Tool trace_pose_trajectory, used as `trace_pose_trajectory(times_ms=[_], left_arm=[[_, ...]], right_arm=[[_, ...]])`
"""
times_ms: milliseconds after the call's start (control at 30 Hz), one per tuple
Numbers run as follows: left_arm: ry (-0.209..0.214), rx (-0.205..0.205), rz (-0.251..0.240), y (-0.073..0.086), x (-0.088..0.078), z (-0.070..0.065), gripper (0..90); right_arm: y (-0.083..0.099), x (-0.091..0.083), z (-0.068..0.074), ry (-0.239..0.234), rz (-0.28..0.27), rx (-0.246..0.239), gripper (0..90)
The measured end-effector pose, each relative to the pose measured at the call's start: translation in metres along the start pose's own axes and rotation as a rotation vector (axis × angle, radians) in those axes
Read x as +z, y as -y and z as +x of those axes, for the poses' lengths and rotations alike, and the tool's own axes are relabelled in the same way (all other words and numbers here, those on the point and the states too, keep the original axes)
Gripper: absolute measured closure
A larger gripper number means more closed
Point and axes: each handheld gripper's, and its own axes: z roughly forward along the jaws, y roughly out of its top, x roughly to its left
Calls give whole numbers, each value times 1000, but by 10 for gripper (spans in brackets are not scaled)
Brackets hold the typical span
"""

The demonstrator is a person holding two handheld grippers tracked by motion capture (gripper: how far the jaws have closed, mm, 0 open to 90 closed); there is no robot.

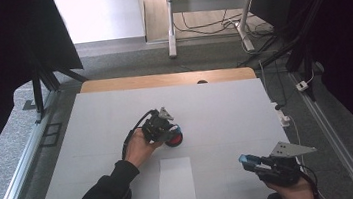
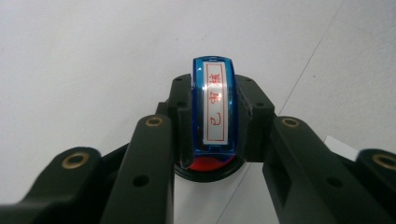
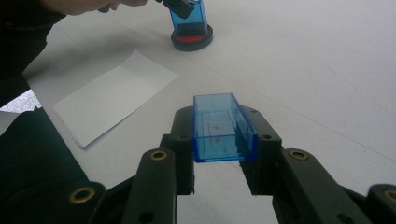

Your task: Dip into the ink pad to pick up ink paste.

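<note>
On the left, the left gripper (image 1: 163,127) is clamped on a blue stamp (image 2: 215,107) with a white label in red characters, pressing it down into a round red ink pad (image 1: 174,140) in a black dish near the middle of the white table (image 1: 225,104). A blank slip of white paper (image 1: 176,182) lies flat near the table's front edge, between the two hands. On the right, the right gripper (image 1: 248,161) is closed on the stamp's clear blue cap (image 3: 223,128), held open-side up just above the table, well apart from the stamp.
</note>
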Motion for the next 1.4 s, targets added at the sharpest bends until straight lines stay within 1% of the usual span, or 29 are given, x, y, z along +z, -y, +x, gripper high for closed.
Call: trace_pose_trajectory(times_ms=[133,267,367,500,600,667,800,967,1133,1400], left_arm=[[22,-18,-9,1,-1,4,707],[53,-59,-13,1,-2,10,705],[73,-79,-40,0,-8,13,705],[84,-74,-67,-4,-16,12,705],[94,-53,-65,-6,-18,10,705],[112,-41,-74,-7,-18,9,704],[130,-40,-74,-8,-19,8,704],[140,-55,-65,-6,-16,11,704],[130,-67,-50,-4,-12,13,704],[119,-75,-26,-1,-5,14,704]], right_arm=[[0,0,0,-1,-1,0,687],[0,0,0,-1,-3,0,687],[0,0,-1,-2,-4,1,687],[0,0,-1,-2,-5,0,687],[0,0,-1,-2,-4,0,686],[0,0,0,-2,-3,1,686],[0,0,-1,-3,-4,1,686],[0,-1,-1,-3,0,0,686],[0,-1,-1,-1,1,0,686],[0,-1,-1,-1,2,1,686]])
